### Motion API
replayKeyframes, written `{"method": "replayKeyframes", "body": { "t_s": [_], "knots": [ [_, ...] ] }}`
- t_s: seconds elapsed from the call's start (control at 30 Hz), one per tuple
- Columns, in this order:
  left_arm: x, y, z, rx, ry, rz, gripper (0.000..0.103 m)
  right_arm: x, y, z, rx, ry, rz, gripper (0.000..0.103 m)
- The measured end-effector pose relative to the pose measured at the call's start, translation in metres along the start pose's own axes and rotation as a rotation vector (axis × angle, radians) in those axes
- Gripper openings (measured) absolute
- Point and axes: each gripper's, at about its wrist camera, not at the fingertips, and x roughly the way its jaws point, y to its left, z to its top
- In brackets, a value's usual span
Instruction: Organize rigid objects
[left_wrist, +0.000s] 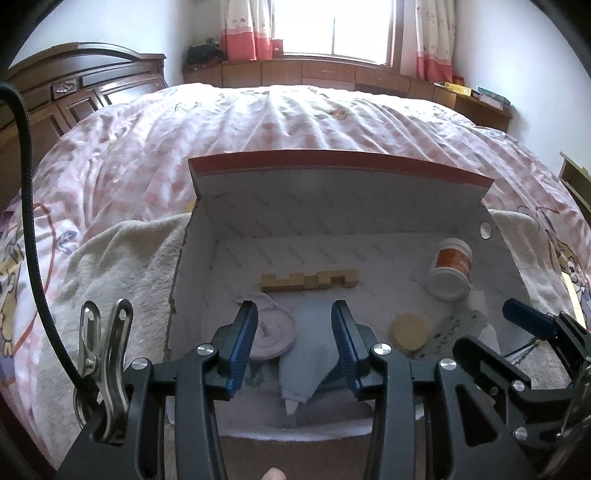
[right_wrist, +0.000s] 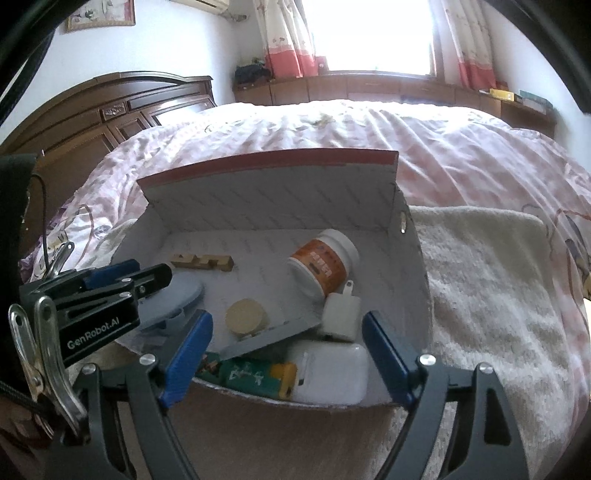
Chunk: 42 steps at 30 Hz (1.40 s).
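An open cardboard box (left_wrist: 207, 206) (right_wrist: 413, 258) lies on a cream towel on the bed. Inside are a wooden puzzle block (left_wrist: 310, 280) (right_wrist: 203, 261), an orange jar (left_wrist: 450, 267) (right_wrist: 325, 264) on its side, a yellow disc (left_wrist: 408, 330) (right_wrist: 246, 316), a pink round tape (left_wrist: 275, 332) and a grey-blue flat piece (left_wrist: 306, 343) (right_wrist: 177, 295). My left gripper (left_wrist: 295, 328) (right_wrist: 151, 271) hangs open over the grey-blue piece without touching it. My right gripper (right_wrist: 288, 350) (left_wrist: 484, 326) stands wide open at the box's near right corner, above a white case (right_wrist: 328, 373), a small white bottle (right_wrist: 341, 315) and a green and yellow item (right_wrist: 258, 376).
A grey perforated strip (left_wrist: 454, 328) (right_wrist: 269, 338) leans across the box floor. The raised lid (left_wrist: 332, 162) (right_wrist: 258, 158) stands behind. The cream towel (right_wrist: 491, 280) spreads right of the box; pink checked bedding (left_wrist: 258, 118), a dark headboard (left_wrist: 74, 92) and window cabinets lie beyond.
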Motion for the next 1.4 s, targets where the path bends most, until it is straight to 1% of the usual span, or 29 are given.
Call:
{"method": "replayKeyframes", "body": {
  "t_s": [0.1, 0.33, 0.53, 0.73, 1.03, 1.17, 1.3, 1.4],
  "knots": [
    [-0.007, -0.002, -0.004, 0.006, 0.004, 0.013, 0.043, -0.006, 0.001, -0.002, 0.005, -0.001, 0.008, 0.086],
    [-0.023, -0.004, -0.02, -0.006, 0.022, 0.006, 0.043, -0.02, 0.004, -0.015, 0.018, 0.006, 0.013, 0.086],
    [-0.037, -0.002, -0.033, -0.021, 0.03, 0.02, 0.043, -0.037, 0.008, -0.024, 0.013, -0.025, -0.007, 0.086],
    [-0.05, -0.004, -0.046, -0.026, 0.034, 0.022, 0.043, -0.045, 0.009, -0.037, 0.04, -0.007, 0.01, 0.086],
    [-0.05, -0.013, -0.066, -0.007, 0.074, 0.023, 0.043, -0.043, 0.007, -0.054, 0.063, 0.026, 0.007, 0.086],
    [-0.047, -0.015, -0.075, -0.007, 0.093, 0.038, 0.043, -0.043, 0.007, -0.061, 0.067, 0.039, 0.003, 0.086],
    [-0.043, -0.014, -0.081, -0.013, 0.114, 0.039, 0.043, -0.04, 0.007, -0.066, 0.076, 0.056, 0.002, 0.086],
    [-0.043, -0.014, -0.082, -0.016, 0.116, 0.036, 0.043, -0.04, 0.006, -0.067, 0.082, 0.064, 0.003, 0.086]
  ]
}}
